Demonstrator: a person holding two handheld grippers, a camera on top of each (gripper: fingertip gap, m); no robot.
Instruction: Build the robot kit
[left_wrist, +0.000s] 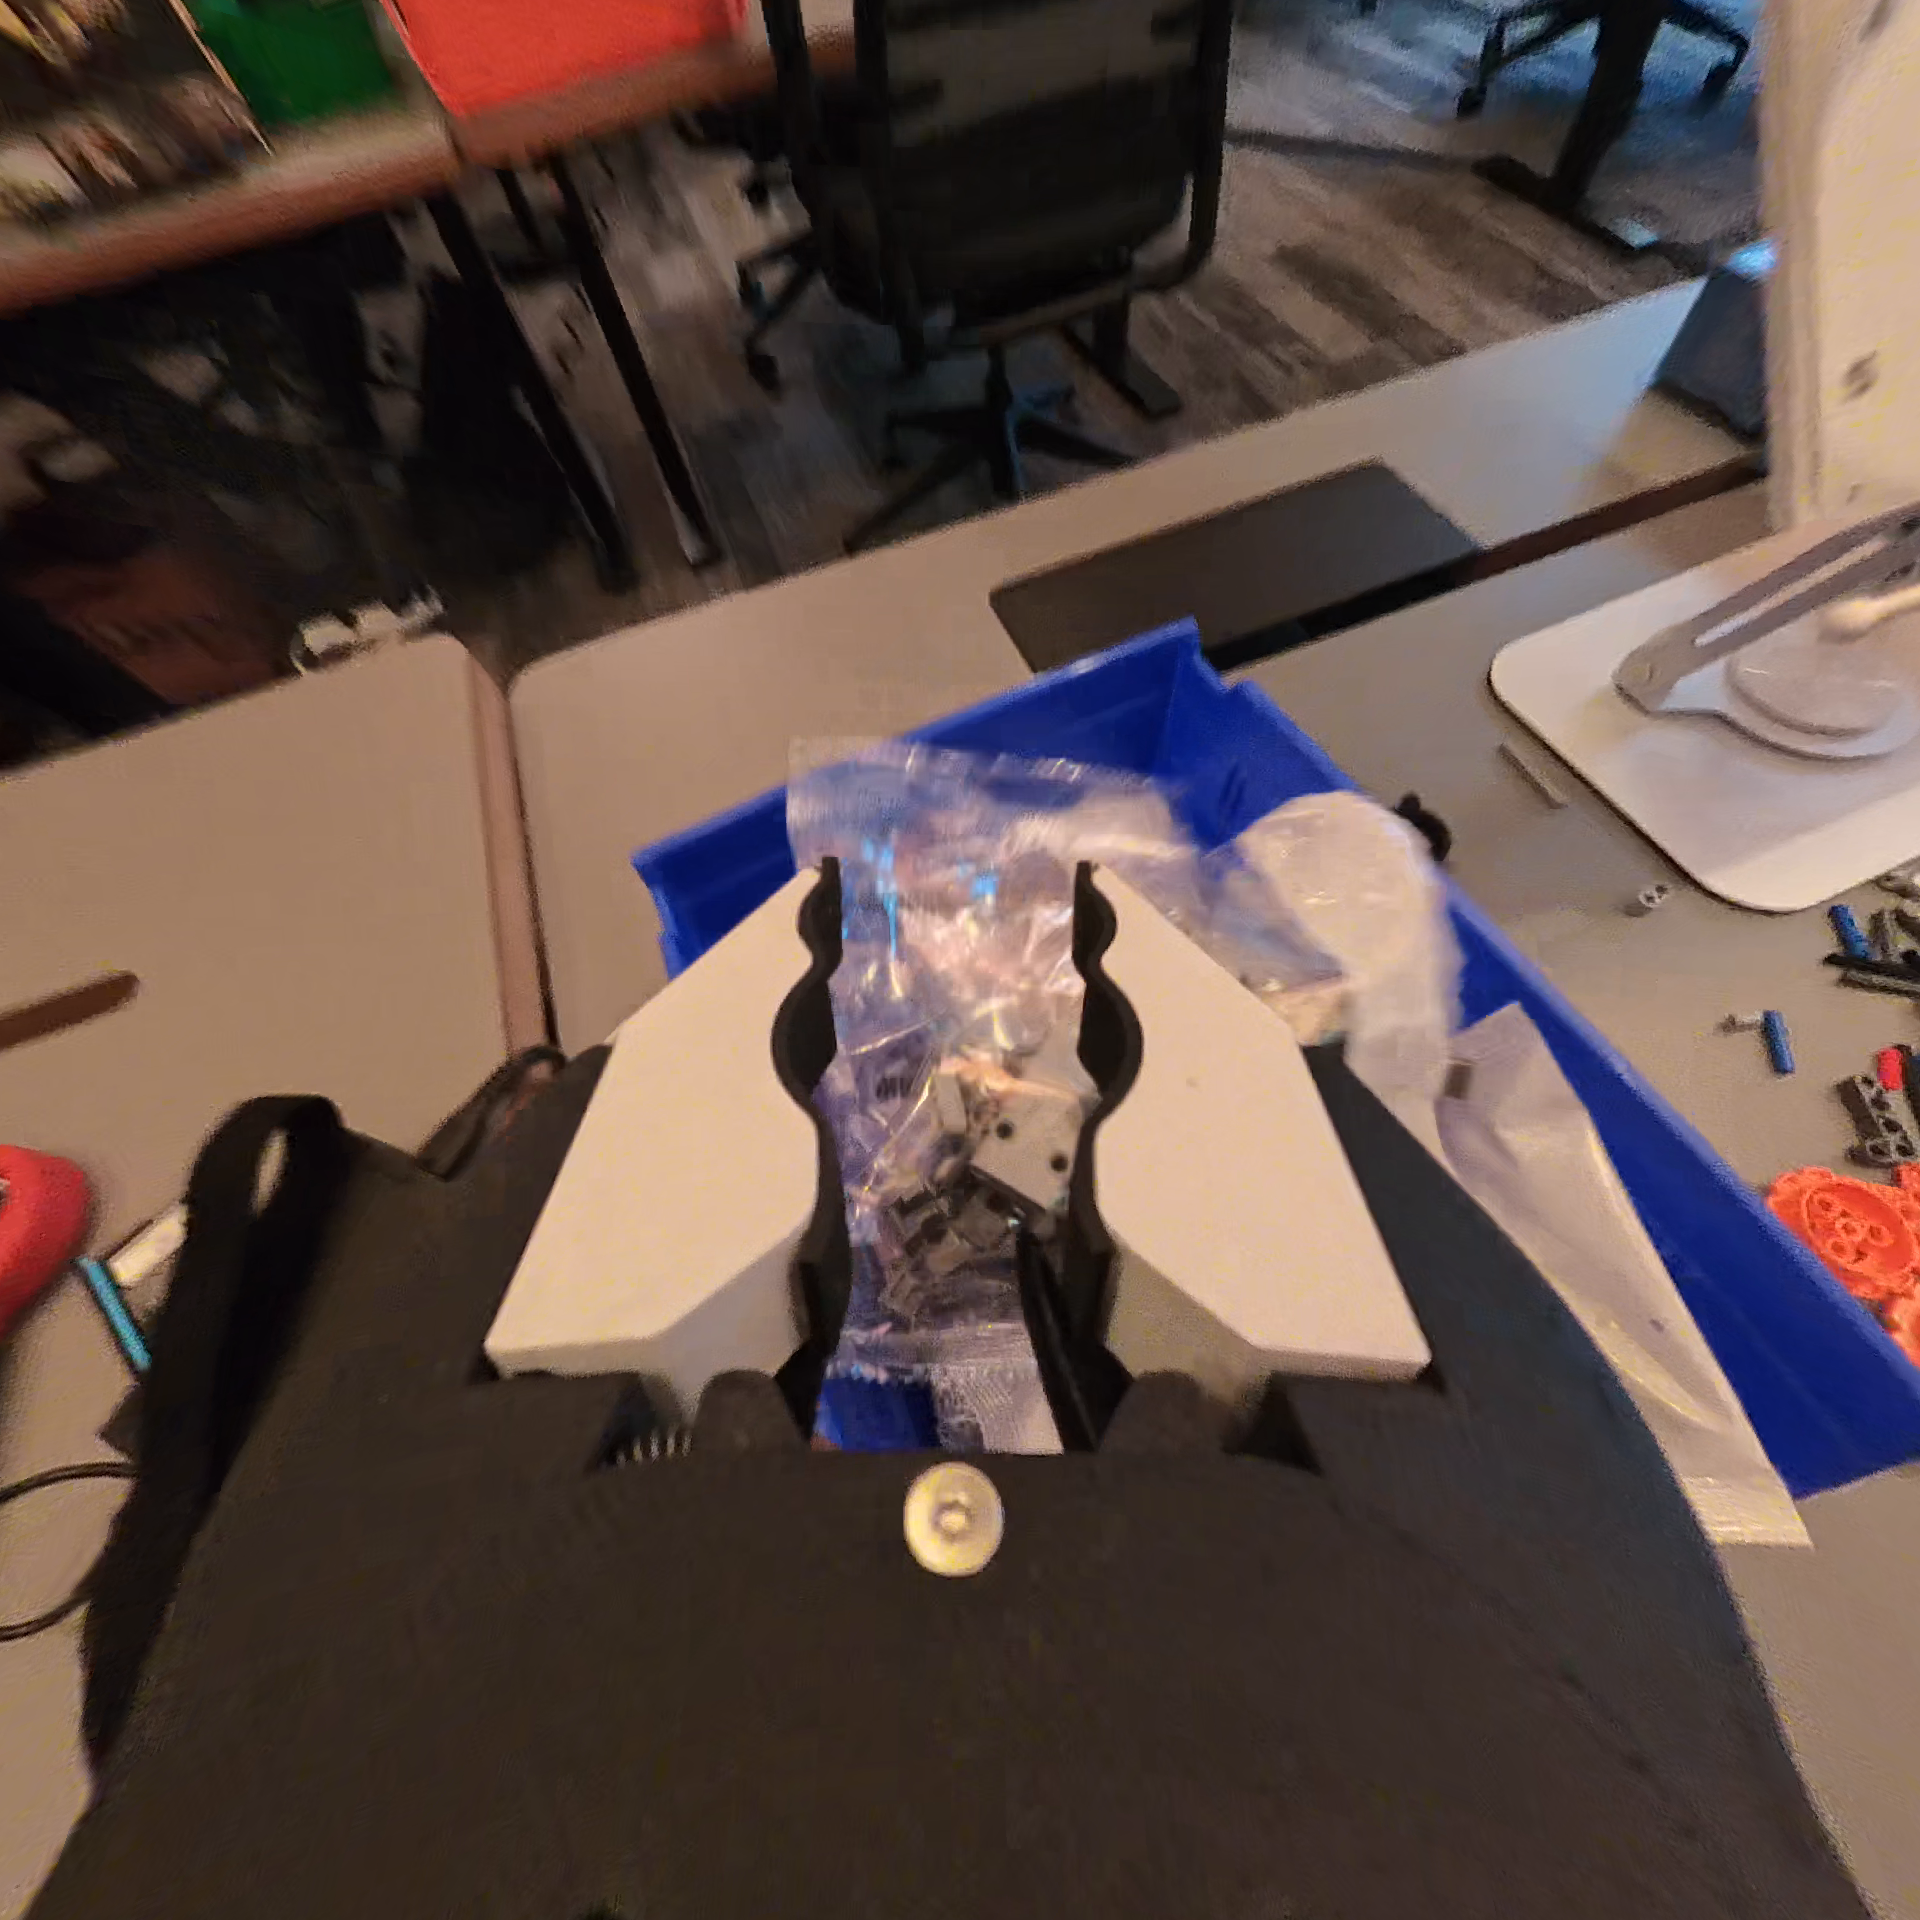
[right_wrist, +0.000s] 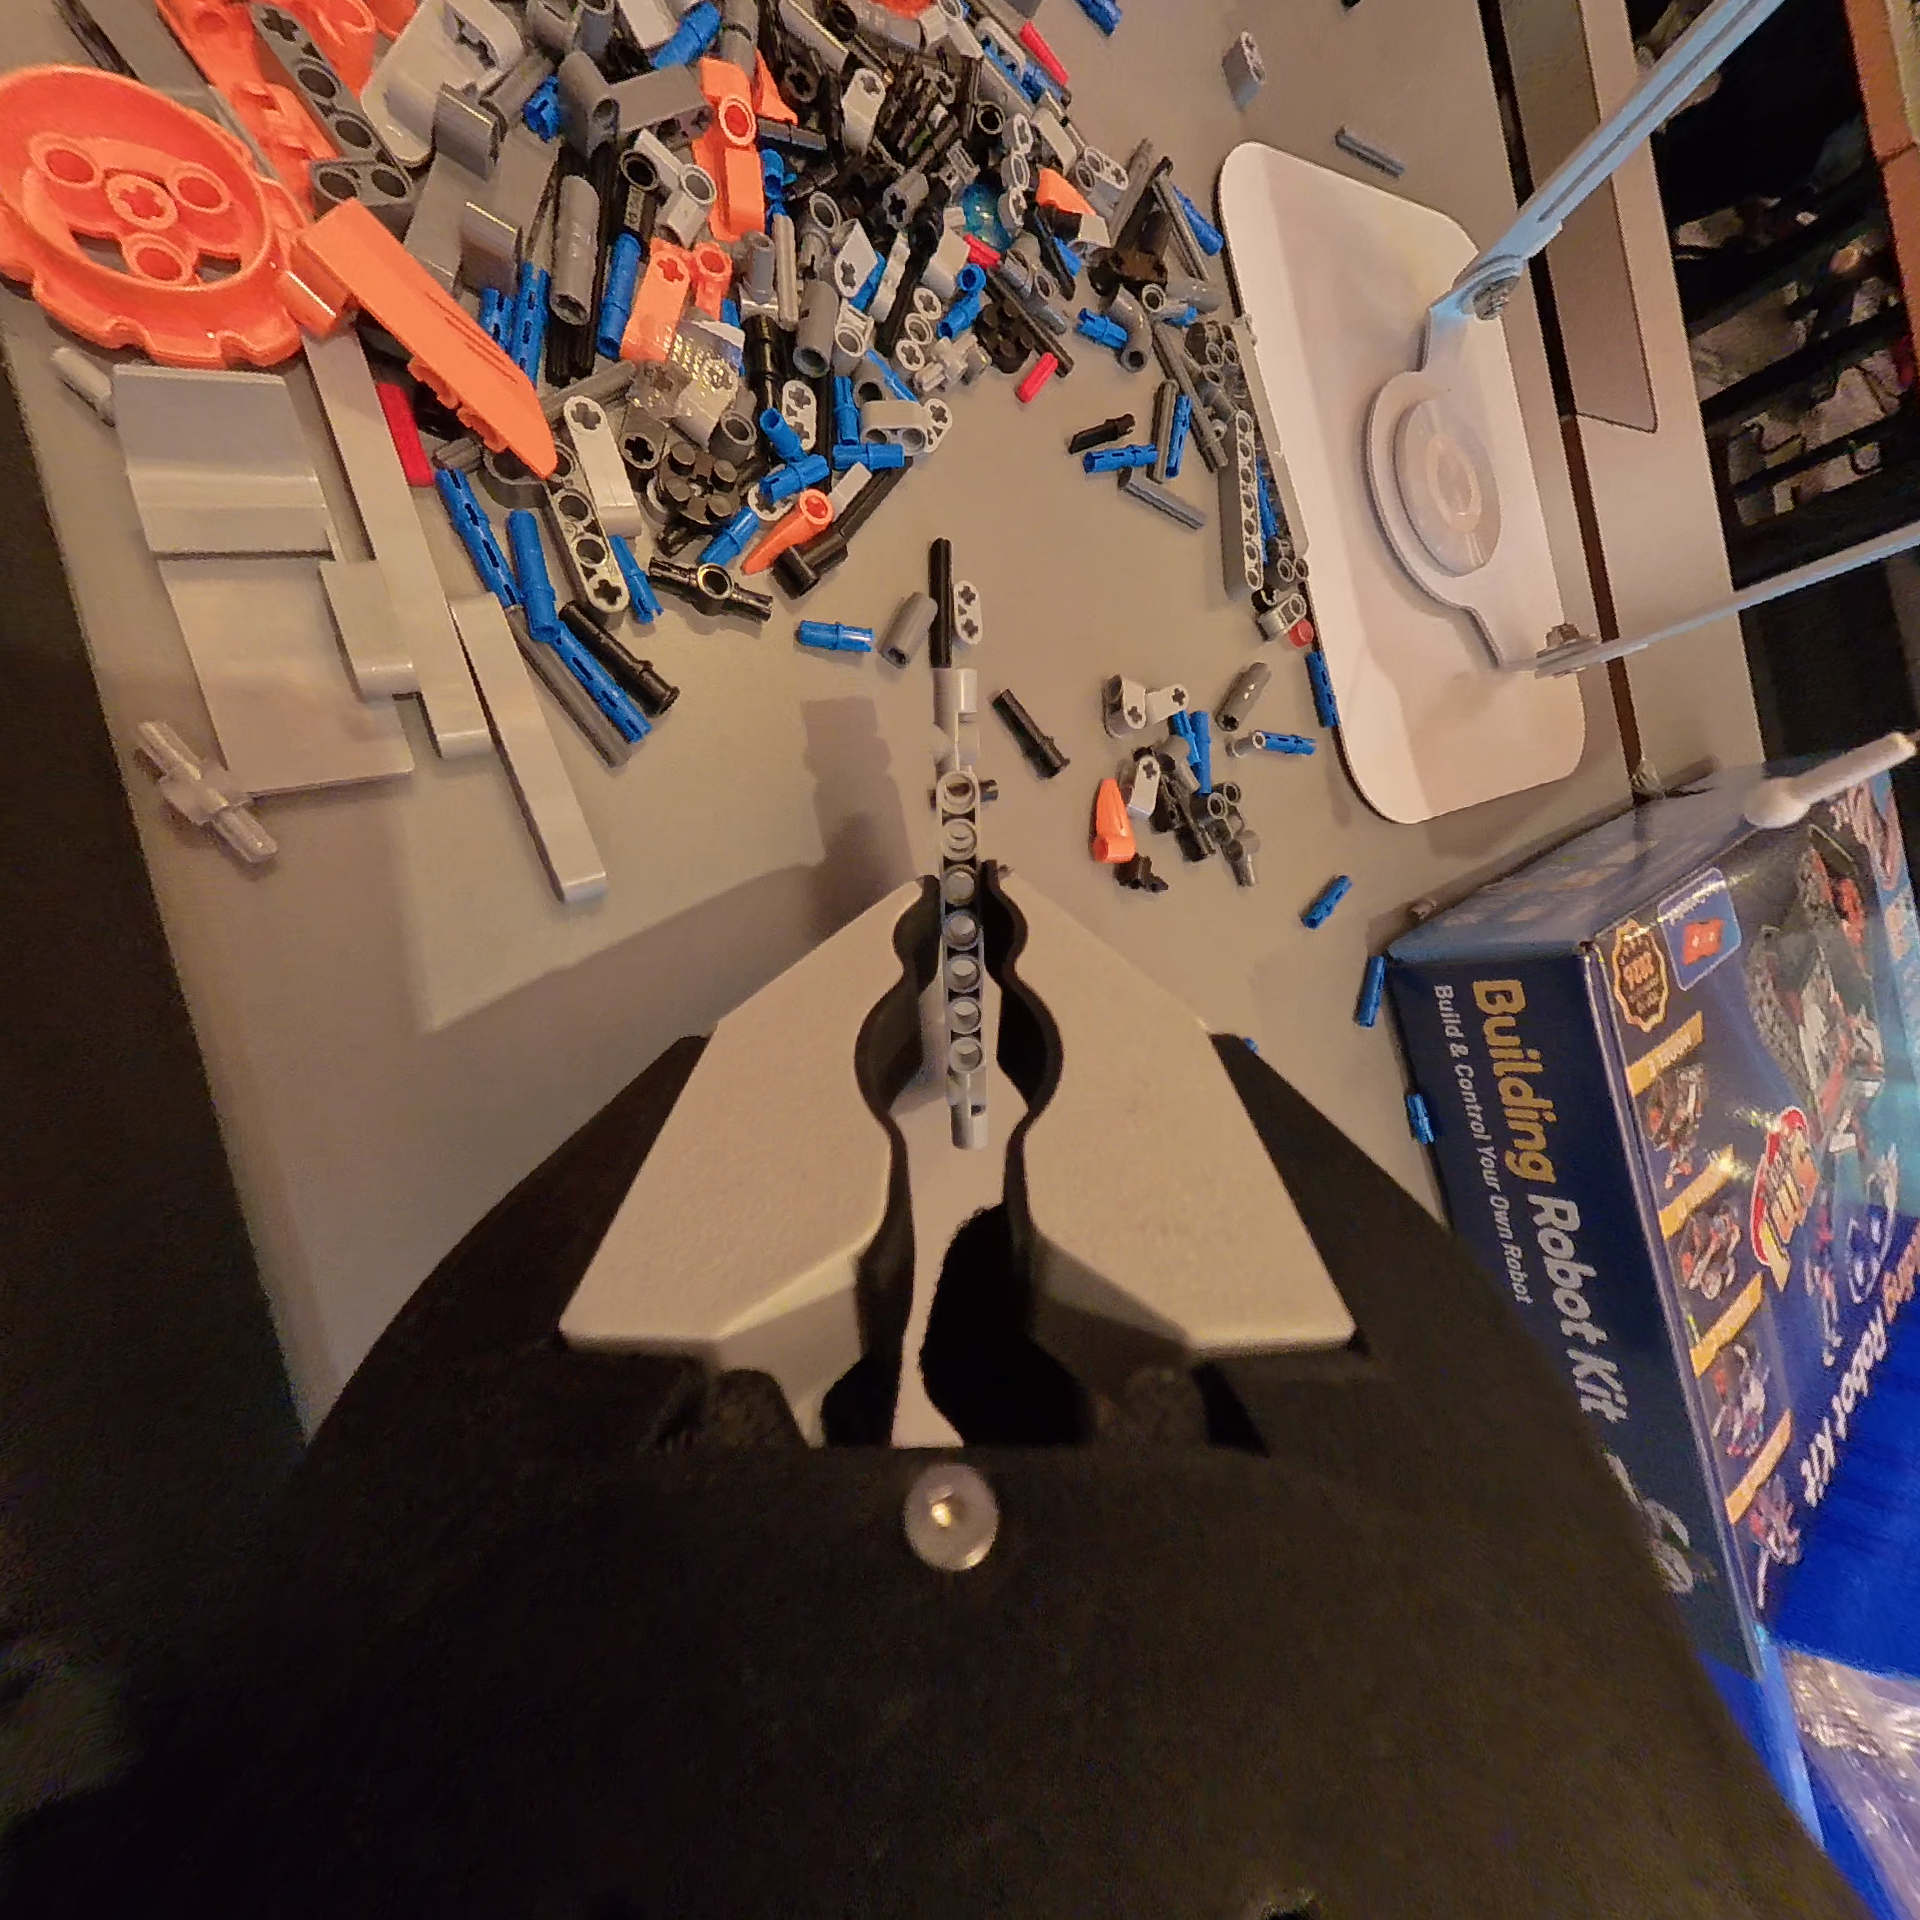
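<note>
In the left wrist view my left gripper (left_wrist: 956, 873) holds a clear plastic bag of small grey parts (left_wrist: 956, 1132) between its fingers, pressed at both sides, above a blue bin (left_wrist: 1714, 1278). A second clear bag (left_wrist: 1340, 914) lies in the bin to the right. In the right wrist view my right gripper (right_wrist: 961, 883) is shut on a long grey beam with holes (right_wrist: 961, 987). The beam points forward over the grey table (right_wrist: 727, 935), and a black axle with small grey pieces (right_wrist: 943, 623) sits in line with its far end.
A large heap of loose orange, blue, grey and black building parts (right_wrist: 727, 260) covers the table ahead. An orange wheel (right_wrist: 135, 218) lies far left. A white stand base (right_wrist: 1403, 488) is at the right, a blue kit box (right_wrist: 1662, 1195) near right. An office chair (left_wrist: 997, 187) stands beyond. The gap from one gripper's tips to the other's is roughly 55 cm. My right gripper's tips are some 15 cm from the orange wheel (right_wrist: 135, 218).
</note>
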